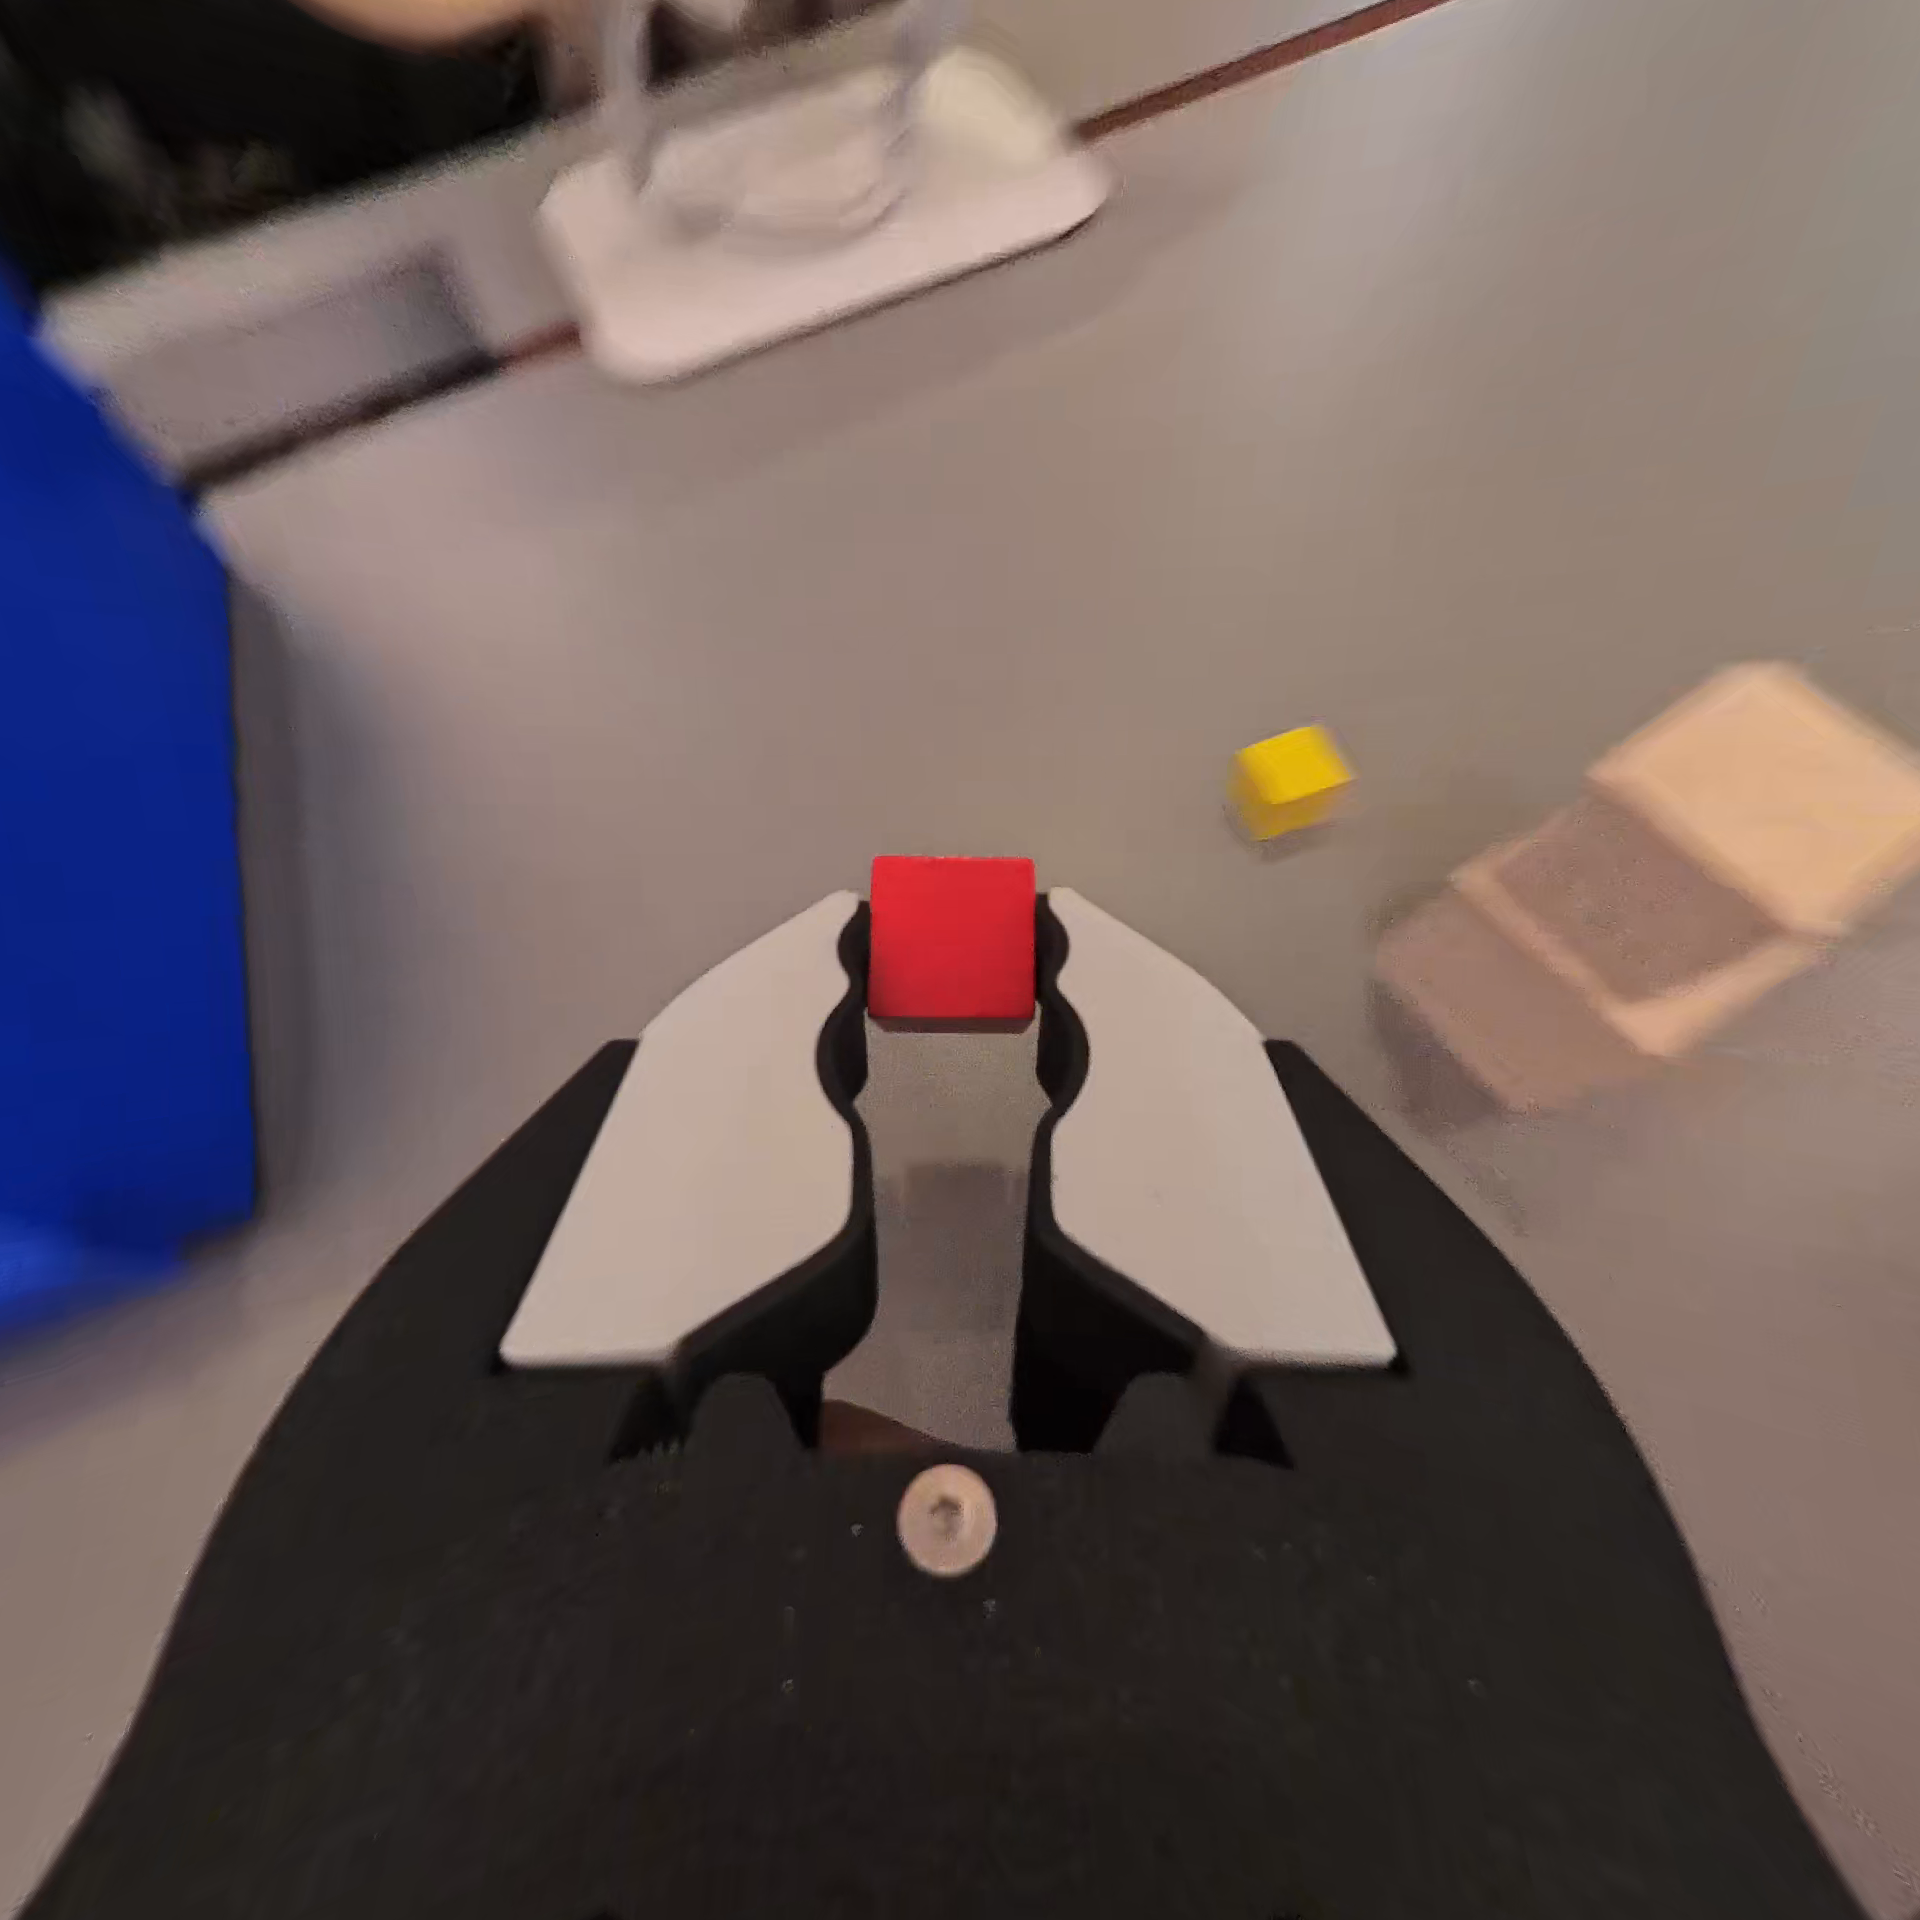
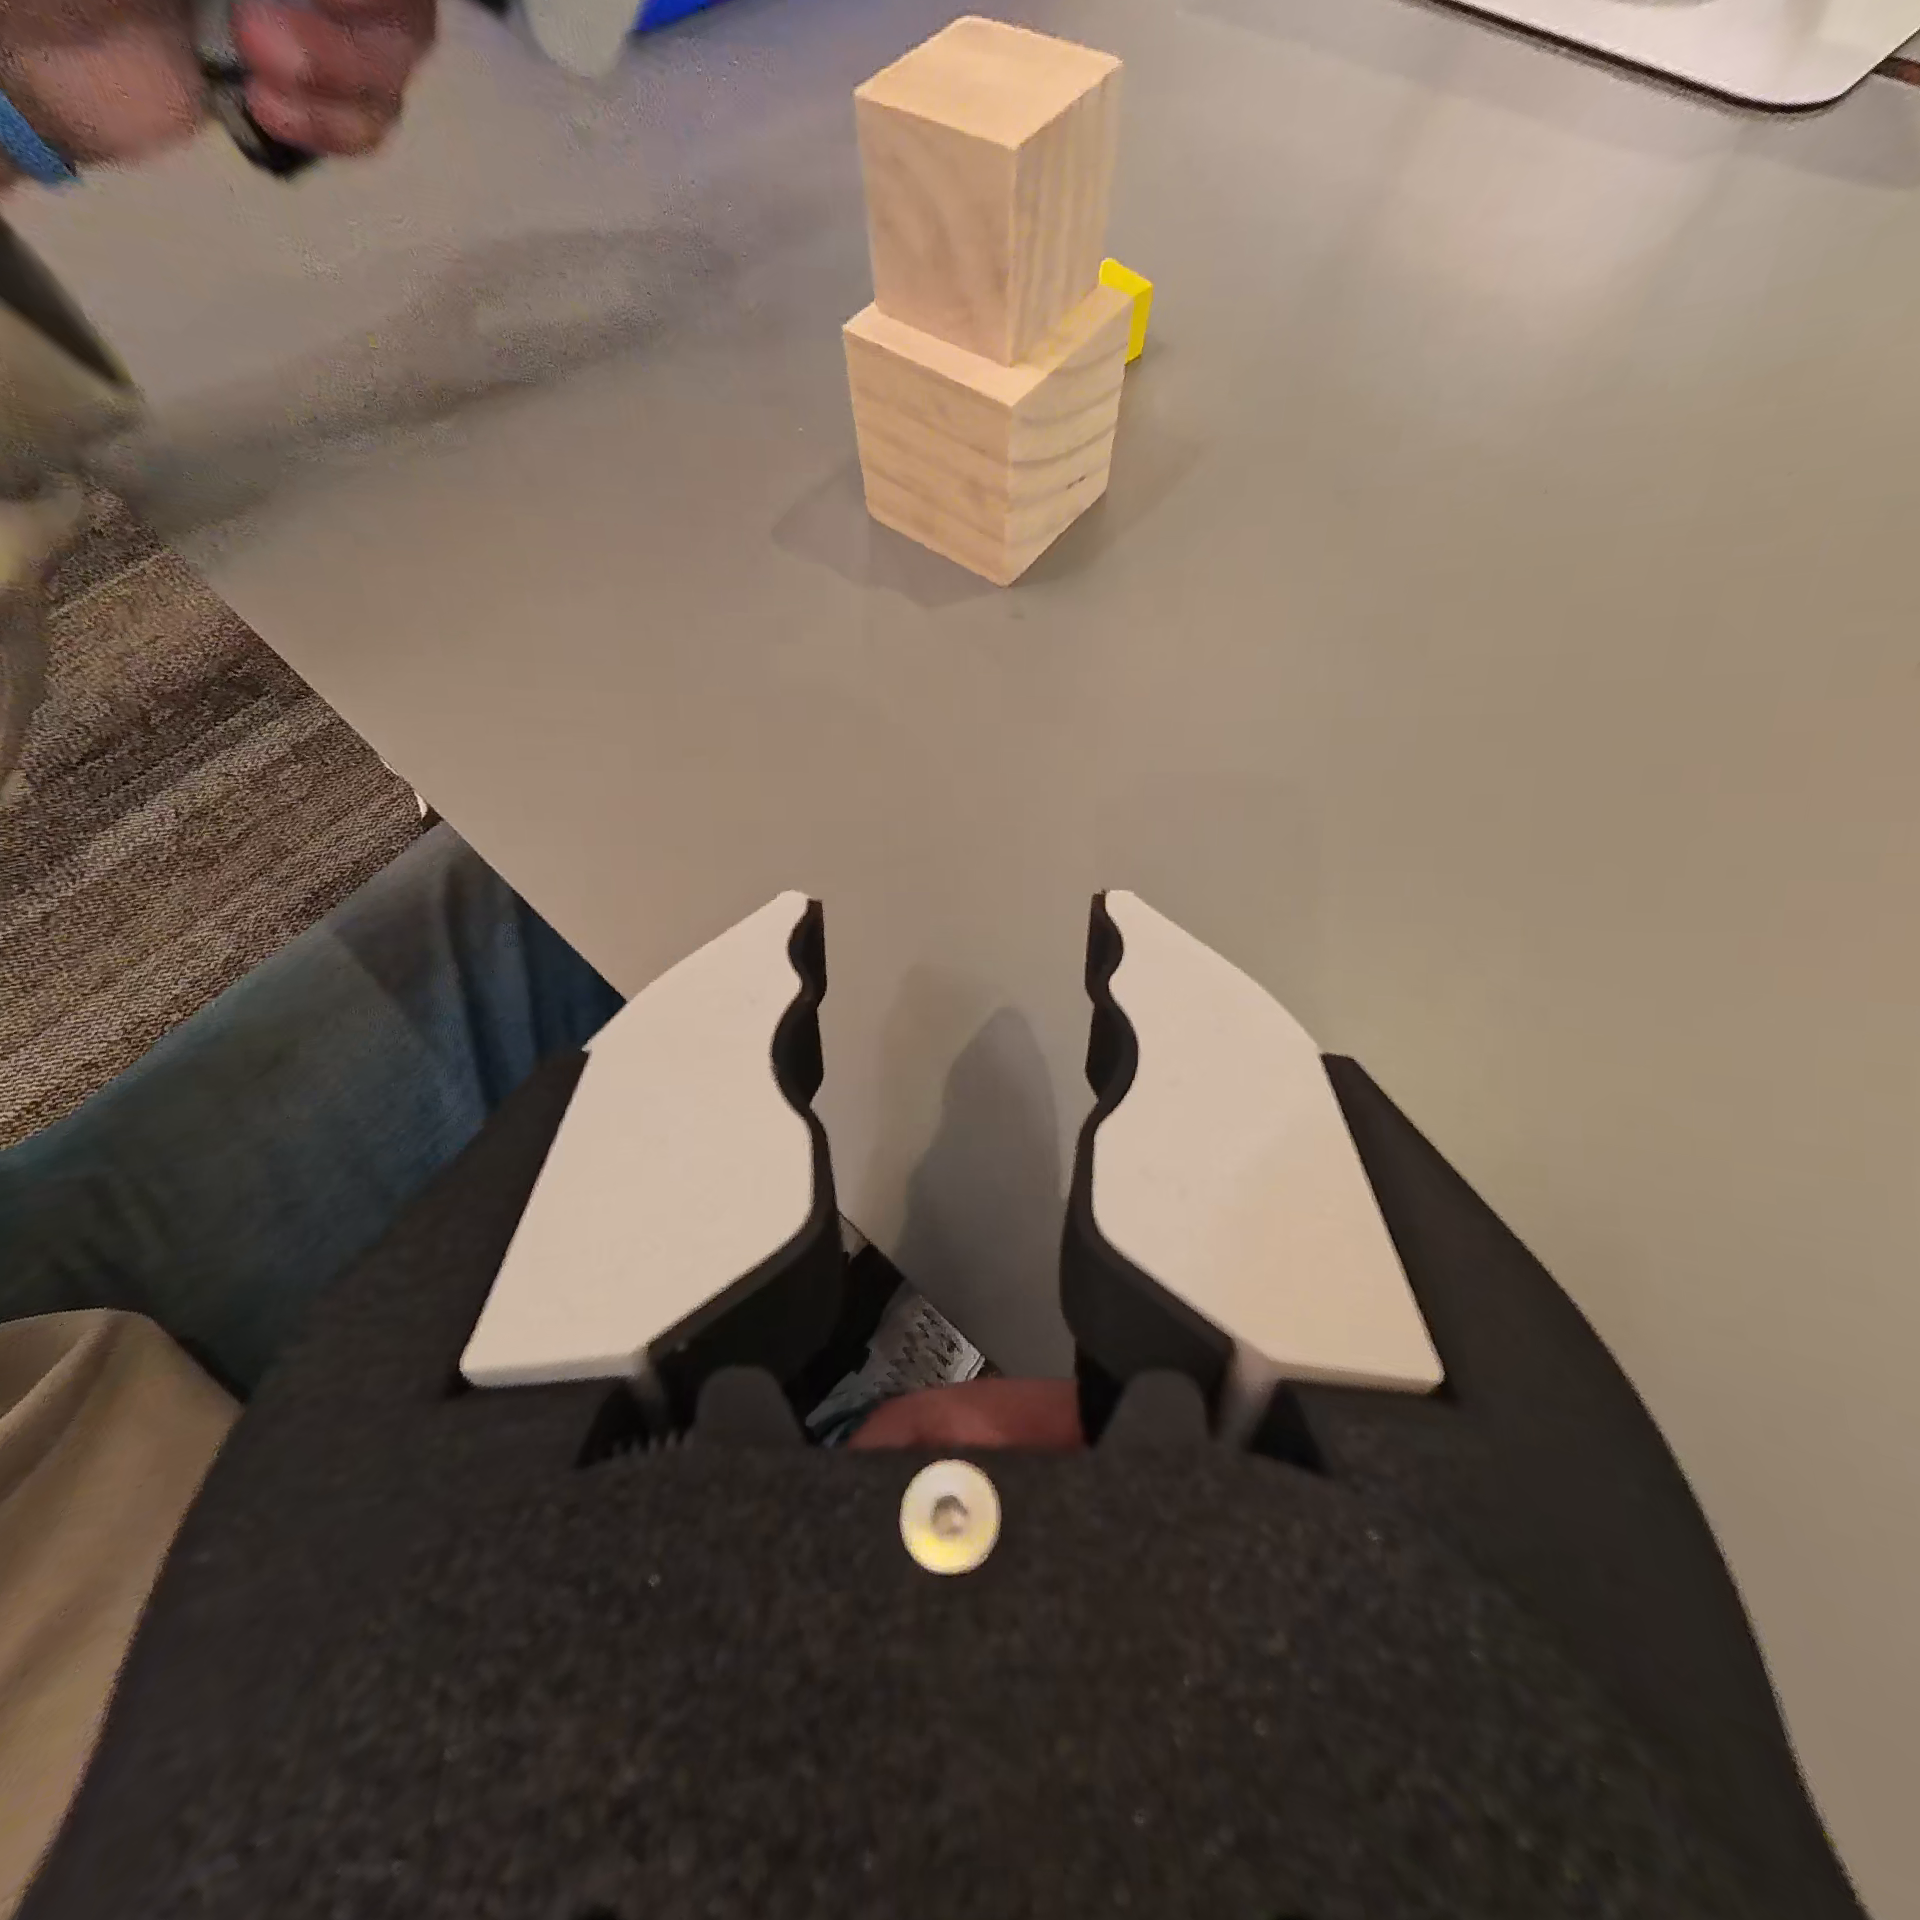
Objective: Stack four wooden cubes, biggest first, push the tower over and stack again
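Stack stands at two of four. In the right wrist view, upper centre, the smaller plain wooden cube [image 2: 987, 197] sits on the larger plain cube [image 2: 977, 457], offset toward its rear corner, on the grey table [image 2: 1455, 727]. The left gripper [image 1: 953, 935] is clenched on the red cube [image 1: 953, 938] at frame centre, clear of the tower. The yellow cube [image 1: 1288, 779] lies on the table beside the stack, untouched. The right gripper [image 2: 956, 925] hangs released and empty at lower centre. Outstanding: red, yellow, topple, restack.
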`<state>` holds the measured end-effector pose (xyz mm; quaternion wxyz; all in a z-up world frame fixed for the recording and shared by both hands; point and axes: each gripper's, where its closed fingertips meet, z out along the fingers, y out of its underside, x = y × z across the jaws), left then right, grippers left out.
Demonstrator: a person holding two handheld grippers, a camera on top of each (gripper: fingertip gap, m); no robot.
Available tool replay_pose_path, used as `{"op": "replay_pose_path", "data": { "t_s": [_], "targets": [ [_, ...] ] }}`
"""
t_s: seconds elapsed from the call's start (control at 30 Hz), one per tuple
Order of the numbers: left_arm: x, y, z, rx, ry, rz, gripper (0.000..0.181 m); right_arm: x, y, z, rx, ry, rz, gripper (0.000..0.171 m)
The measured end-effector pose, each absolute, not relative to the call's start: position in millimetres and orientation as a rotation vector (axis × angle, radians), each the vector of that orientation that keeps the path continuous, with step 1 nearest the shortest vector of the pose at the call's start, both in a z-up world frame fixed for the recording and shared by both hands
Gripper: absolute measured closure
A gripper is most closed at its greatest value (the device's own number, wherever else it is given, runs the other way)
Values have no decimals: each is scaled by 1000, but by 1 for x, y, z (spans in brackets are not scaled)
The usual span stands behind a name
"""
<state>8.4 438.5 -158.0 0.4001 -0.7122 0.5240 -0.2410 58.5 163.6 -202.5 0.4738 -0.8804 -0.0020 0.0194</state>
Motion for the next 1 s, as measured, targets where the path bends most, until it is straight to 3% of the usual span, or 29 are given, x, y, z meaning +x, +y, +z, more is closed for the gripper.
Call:
{"op": "replay_pose_path", "data": {
  "t_s": [0.2,0.43,0.87,0.9,0.97,1.0],
  "targets": [
    [47,334,-92,-1340,1916,-842,153,60,162,-199,-2148,-3,42,124],
    [65,312,-126,-1308,2282,-719,153,60,161,-196,-2146,-11,36,125],
    [73,306,-151,-1297,2353,-755,152,61,160,-198,-2154,-14,31,125],
    [74,307,-150,-1285,2338,-751,147,61,160,-198,-2154,-13,32,125],
    [72,309,-150,-1273,2324,-734,115,64,160,-199,-2153,-9,31,125],
    [68,309,-149,-1271,2324,-728,114,65,160,-199,-2151,-6,31,124]
  ]
}}
